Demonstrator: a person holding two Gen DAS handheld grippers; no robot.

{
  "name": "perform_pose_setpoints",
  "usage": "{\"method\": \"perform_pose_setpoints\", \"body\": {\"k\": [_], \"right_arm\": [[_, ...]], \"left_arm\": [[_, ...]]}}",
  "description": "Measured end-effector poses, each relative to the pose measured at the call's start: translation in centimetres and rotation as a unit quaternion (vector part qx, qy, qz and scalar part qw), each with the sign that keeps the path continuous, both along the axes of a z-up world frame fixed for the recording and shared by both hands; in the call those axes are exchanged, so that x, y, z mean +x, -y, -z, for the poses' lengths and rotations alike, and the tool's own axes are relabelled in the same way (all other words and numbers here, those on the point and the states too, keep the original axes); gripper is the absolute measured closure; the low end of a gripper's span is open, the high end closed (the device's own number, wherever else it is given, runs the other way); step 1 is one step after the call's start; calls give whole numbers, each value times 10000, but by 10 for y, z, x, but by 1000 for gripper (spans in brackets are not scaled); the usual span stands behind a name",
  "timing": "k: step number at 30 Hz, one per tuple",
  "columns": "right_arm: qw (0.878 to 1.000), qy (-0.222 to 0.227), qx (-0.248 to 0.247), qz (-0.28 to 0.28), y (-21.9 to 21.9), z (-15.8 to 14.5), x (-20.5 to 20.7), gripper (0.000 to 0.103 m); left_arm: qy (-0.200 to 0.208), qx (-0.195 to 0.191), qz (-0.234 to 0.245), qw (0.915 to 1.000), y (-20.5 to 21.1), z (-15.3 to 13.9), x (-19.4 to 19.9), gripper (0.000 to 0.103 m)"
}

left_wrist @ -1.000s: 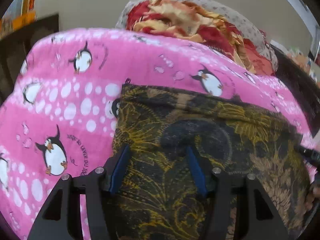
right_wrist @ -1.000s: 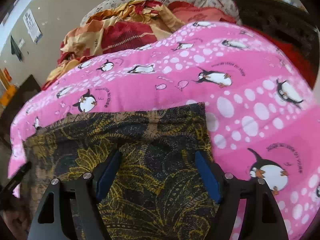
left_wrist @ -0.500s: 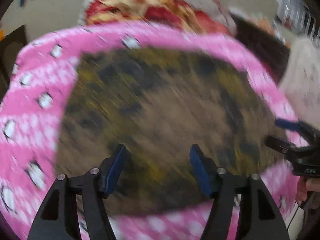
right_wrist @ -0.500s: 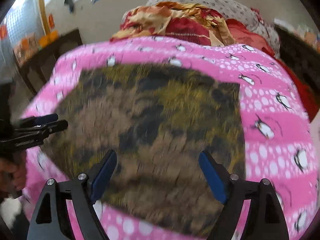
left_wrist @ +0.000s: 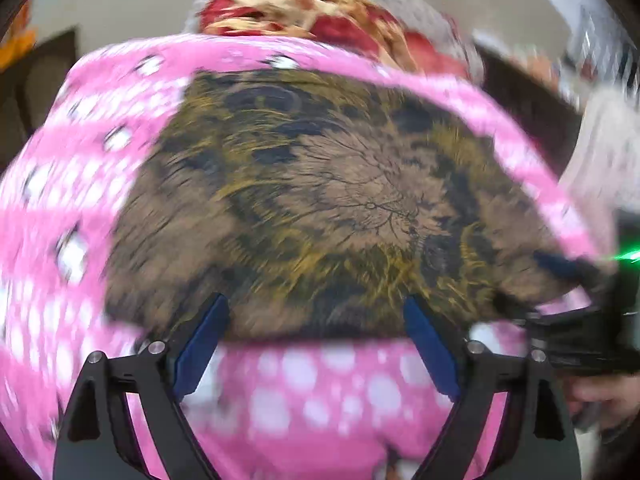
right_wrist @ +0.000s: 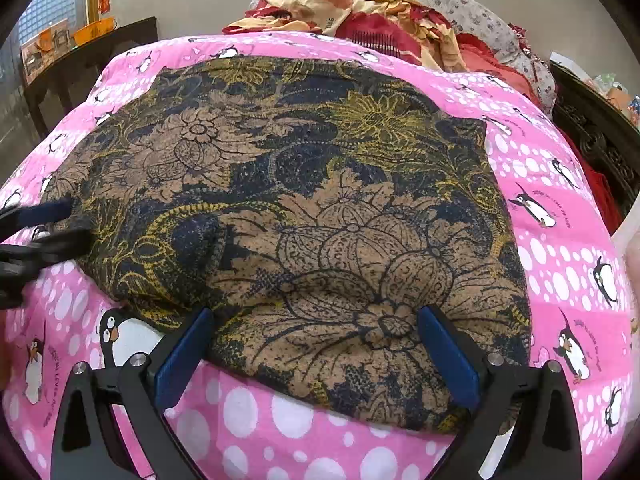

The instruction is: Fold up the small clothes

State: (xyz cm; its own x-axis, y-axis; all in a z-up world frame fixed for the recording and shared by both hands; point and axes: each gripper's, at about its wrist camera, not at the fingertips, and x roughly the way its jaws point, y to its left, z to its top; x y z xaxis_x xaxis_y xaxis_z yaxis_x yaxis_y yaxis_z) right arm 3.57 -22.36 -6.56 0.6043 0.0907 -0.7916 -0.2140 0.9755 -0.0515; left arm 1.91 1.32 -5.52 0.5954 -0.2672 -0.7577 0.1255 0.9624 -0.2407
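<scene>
Cloth first: the dark floral-print garment in brown, black and mustard yellow (right_wrist: 304,208) lies spread flat on the pink penguin-print bedsheet (right_wrist: 560,216), filling most of the sheet's middle and stopping short of its near edge.

Your right gripper (right_wrist: 316,354) hangs just above the garment's near edge with its 2 blue pads (right_wrist: 182,360) wide apart; the fabric shows between them, but neither pad presses on it. Your left gripper (left_wrist: 318,346) sits at the same near edge further left, also spread wide, with only pink sheet and the cloth's hem between its pads (left_wrist: 202,344). From the right wrist view you can see the left gripper's fingertips at the garment's left corner (right_wrist: 44,236); from the left wrist view the right gripper shows at the right corner, with your hand (left_wrist: 600,396) below it.

Against 1 second ago, both grippers have pulled back toward the near edge: then the cloth ran under the fingers and off the bottom of each view, now its whole outline shows with a pink strip below. Both sets of jaws have just been opening.

The garment's long axis runs left to right across the bed. Its far edge lies toward the heap of red and orange bedding (right_wrist: 360,12) at the sheet's far edge.
</scene>
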Motion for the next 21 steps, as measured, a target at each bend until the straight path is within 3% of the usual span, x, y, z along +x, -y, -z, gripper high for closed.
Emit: {"method": "perform_pose_setpoints", "body": {"k": [3, 6, 11, 15, 16, 17, 19, 20, 21], "right_arm": [[9999, 84, -99, 36, -5, 2, -2, 0], [9999, 109, -112, 46, -5, 1, -3, 0], [9999, 109, -115, 44, -4, 1, -3, 0], [9999, 114, -89, 49, -3, 1, -4, 0], [9999, 113, -97, 49, -3, 1, -4, 0], [9999, 120, -102, 53, -4, 1, -4, 0], [9998, 126, -107, 52, -4, 0, -4, 0], [9999, 125, -99, 49, -4, 0, -4, 0], [9999, 120, -92, 49, -3, 1, -4, 0]], "left_arm": [[-381, -998, -359, 9936, -40, 15, -16, 15], [-375, -2200, -631, 9727, -76, 27, -23, 15], [-555, -2655, -1049, 9568, -84, 30, 13, 15], [-744, -3334, -1493, 9279, -99, 36, 38, 14], [-794, -3551, -1295, 9224, -94, 36, 40, 14], [-874, -3677, -1081, 9195, -88, 37, 41, 14], [-953, -3326, -863, 9343, -80, 35, 45, 20], [-814, -3261, -981, 9367, -89, 33, 47, 22], [-620, -3336, -1459, 9293, -110, 36, 48, 24]]}}
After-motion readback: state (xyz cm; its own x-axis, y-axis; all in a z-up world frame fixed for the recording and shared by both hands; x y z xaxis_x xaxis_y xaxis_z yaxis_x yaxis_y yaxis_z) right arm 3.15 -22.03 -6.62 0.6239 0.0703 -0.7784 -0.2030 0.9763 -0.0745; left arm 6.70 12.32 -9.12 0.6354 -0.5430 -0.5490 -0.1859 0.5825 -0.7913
